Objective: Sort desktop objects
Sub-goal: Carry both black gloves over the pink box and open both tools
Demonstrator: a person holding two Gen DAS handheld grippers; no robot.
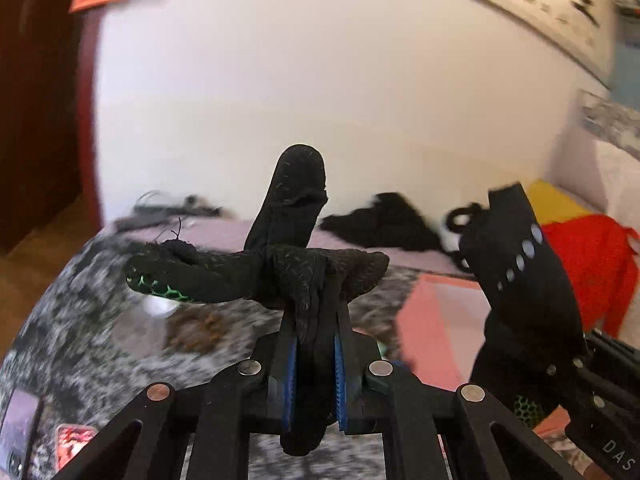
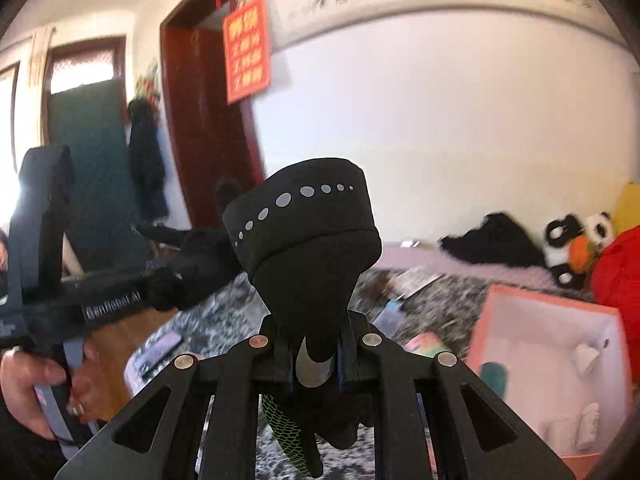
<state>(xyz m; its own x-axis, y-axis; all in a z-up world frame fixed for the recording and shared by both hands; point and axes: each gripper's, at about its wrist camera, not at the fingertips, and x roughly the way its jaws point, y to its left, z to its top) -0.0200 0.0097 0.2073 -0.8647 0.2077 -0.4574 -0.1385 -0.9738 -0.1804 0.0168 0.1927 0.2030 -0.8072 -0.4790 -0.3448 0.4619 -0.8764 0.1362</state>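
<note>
Fingers of the left gripper (image 1: 314, 354) were clamped on a black glove (image 1: 280, 260) near its cuff, held in the air above the grey mottled table (image 1: 100, 320), while the right gripper (image 2: 316, 364) was clamped on a second black glove (image 2: 308, 240). Both hung by thin folds of cloth, so either could probably have slipped out and dropped short of the pink box (image 2: 552, 360) farther right, where loose fingers might also have snagged its rim.

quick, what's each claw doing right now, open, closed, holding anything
Left claw: closed on a black glove.
Right claw: closed on a second black glove with grey dots.
</note>
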